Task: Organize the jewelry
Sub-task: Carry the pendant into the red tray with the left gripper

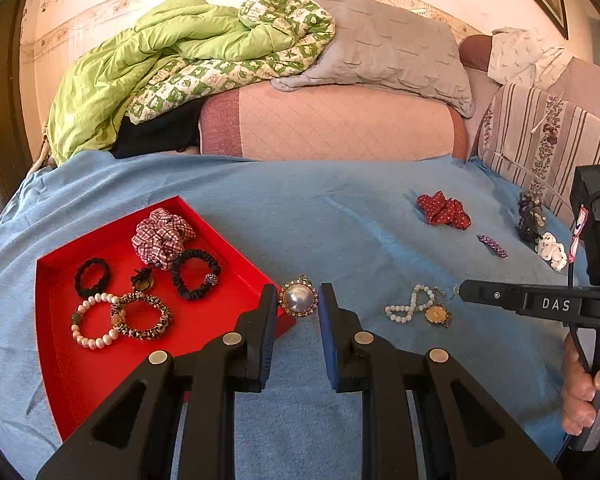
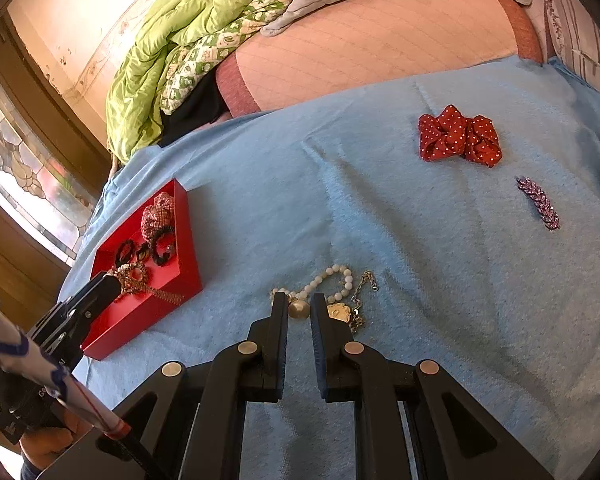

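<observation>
- Pearl brooch [image 1: 298, 300], at the corner of the red tray [image 1: 60, 360]: my left gripper [image 1: 297, 295] pinches its rim. I judge it hard and slippery.
- Bead necklace [image 2: 332, 276] on the blue blanket [image 2: 420, 260]: my right gripper [image 2: 299, 300] is closed on its gold ball [image 2: 299, 311]. I expect the strand is limp and will dangle.

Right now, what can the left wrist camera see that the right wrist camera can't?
Only left: a white fluffy thing near the right edge of the blue blanket. Only right: a stained-glass window. Both: the red tray, dotted scrunchie, bead necklace, purple clip and the blanket.
</observation>
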### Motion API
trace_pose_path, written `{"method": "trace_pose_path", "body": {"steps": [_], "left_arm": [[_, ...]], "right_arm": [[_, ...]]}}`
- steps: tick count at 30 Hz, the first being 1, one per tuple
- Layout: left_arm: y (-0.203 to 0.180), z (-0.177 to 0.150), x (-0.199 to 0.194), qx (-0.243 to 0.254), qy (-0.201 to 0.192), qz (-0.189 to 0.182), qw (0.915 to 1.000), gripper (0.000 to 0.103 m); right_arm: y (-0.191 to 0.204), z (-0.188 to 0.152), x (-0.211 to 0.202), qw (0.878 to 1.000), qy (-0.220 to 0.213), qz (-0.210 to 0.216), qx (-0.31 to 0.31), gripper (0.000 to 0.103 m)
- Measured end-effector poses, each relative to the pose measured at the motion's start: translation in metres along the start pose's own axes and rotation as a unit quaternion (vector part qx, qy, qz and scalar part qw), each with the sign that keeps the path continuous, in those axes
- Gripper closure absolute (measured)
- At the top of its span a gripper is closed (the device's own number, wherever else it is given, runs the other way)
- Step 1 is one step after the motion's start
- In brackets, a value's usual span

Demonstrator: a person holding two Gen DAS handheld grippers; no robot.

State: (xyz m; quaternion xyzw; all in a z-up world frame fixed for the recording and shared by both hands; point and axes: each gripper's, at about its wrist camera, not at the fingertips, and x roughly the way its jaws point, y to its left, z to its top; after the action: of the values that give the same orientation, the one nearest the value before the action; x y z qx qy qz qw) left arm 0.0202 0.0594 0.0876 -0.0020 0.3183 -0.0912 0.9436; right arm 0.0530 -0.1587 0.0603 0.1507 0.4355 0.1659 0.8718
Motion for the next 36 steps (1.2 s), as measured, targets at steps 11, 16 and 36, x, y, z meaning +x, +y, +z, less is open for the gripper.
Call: {"method": "trace_pose_path", "body": {"steps": [11, 16, 36], "left_arm": [[0.011, 0.000, -0.013, -0.009, -0.008, -0.005, 0.9999, 0.083], [0.022, 0.000, -0.021, -0.019, -0.015, -0.007, 0.9997, 0.083], [0.113, 0.003, -0.050, -0.102, -0.033, 0.024, 0.9940, 0.083]], "right_arm": [[0.024, -0.017, 0.001, 1.000, 0.008, -0.007, -0.012, 0.091], [0.040, -0.029, 0.003, 0.999, 0.014, -0.013, -0.027, 0.091], [0.147, -0.018, 0.018, 0.997, 0.029, 0.041, -0.057, 0.090]]}}
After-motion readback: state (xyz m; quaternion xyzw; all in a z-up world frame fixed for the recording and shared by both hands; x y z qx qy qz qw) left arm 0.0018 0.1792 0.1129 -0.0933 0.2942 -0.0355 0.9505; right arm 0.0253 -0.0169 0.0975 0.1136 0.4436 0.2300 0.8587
